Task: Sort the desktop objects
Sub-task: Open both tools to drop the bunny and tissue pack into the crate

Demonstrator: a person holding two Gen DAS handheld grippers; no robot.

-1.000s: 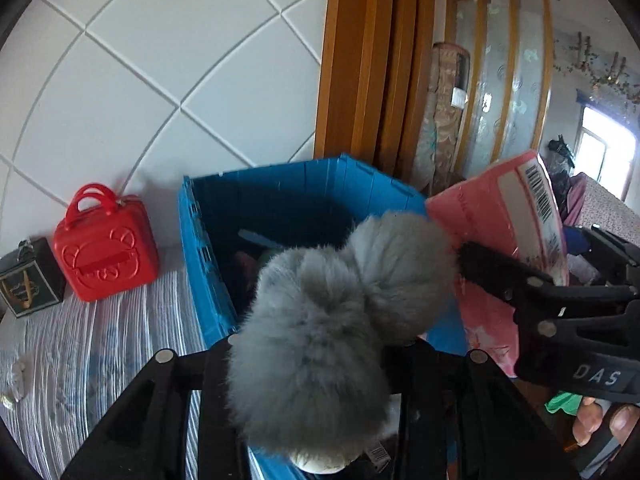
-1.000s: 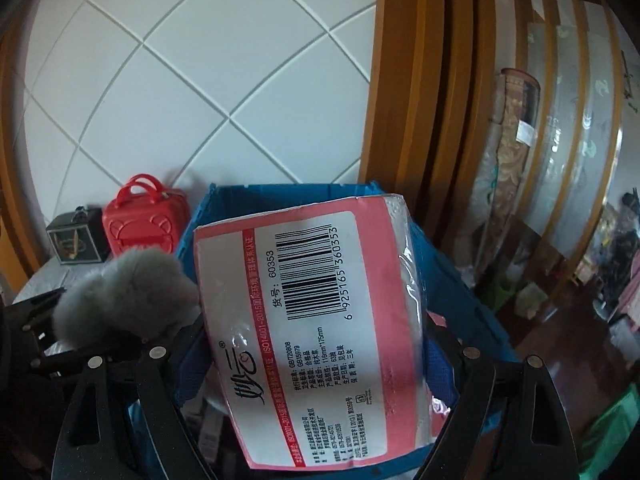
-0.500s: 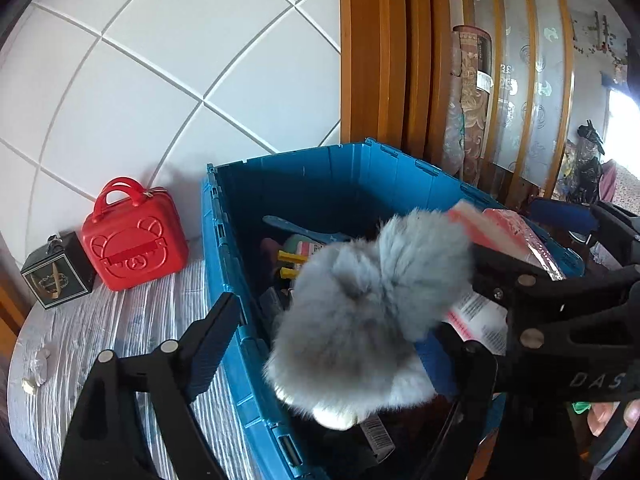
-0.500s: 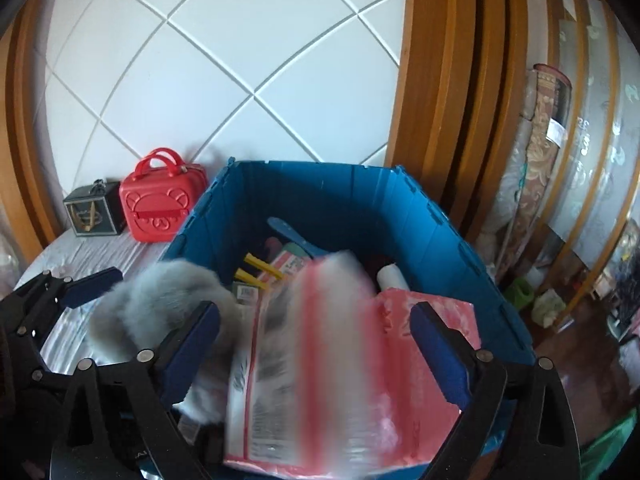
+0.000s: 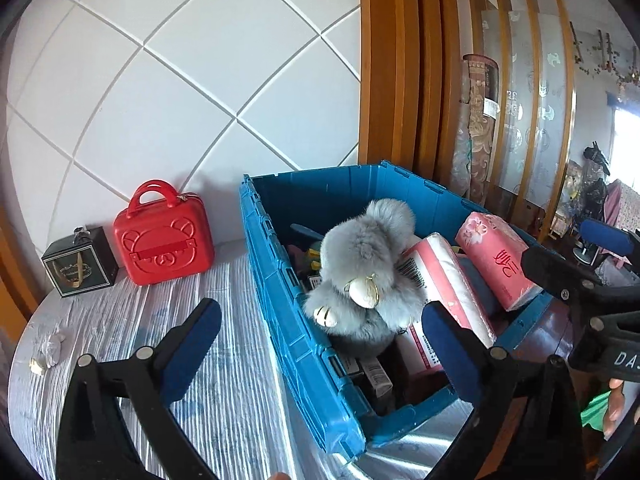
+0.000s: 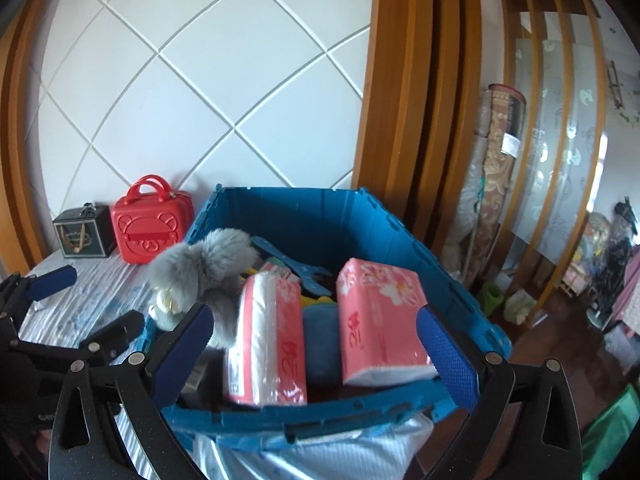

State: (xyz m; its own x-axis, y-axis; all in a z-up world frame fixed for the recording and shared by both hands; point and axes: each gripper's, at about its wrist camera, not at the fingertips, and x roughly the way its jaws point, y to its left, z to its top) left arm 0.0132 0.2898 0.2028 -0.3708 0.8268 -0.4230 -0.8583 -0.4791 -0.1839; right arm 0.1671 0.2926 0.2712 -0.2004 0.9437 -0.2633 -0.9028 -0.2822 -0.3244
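- The left claw (image 5: 320, 344) stands with its blue-padded fingers (image 5: 192, 344) wide apart and nothing between them; its jaws have just been opening, and the grey plush toy (image 5: 368, 264) lies beyond them, free of the pads.
- The right claw (image 6: 312, 348) is spread just as wide, holding nothing, at the near rim of the blue crate (image 6: 304, 420).
- From the right claw's camera, the left claw (image 6: 84, 304) shows at the near left, over the table (image 6: 96, 296).
- In the left claw's camera, the right claw juts in from the right edge, with a fingertip of the person's hand (image 5: 614, 404) below it.
- The grey plush toy rests inside the crate against its left wall, on top of the other things, its pale feet turned toward the near side.
- Two pink tissue packs stand in the near part of the crate: one (image 6: 266, 336) just right of the plush toy, the other (image 6: 382, 320) against the right wall, with a dark blue thing (image 6: 320, 340) between them.
- Farther in lies a blue flat tool (image 6: 292, 264) among small yellow bits.
- The crate sits on the pale striped table, at its right side.
- Far left on the table, against the white tiled wall (image 5: 200, 80), stand a red bear-face case (image 5: 162, 236) and, just left of it, a small black box (image 5: 80, 264).
- Right of the crate rise wooden posts (image 6: 420, 100) and a rolled rug (image 6: 500, 152).
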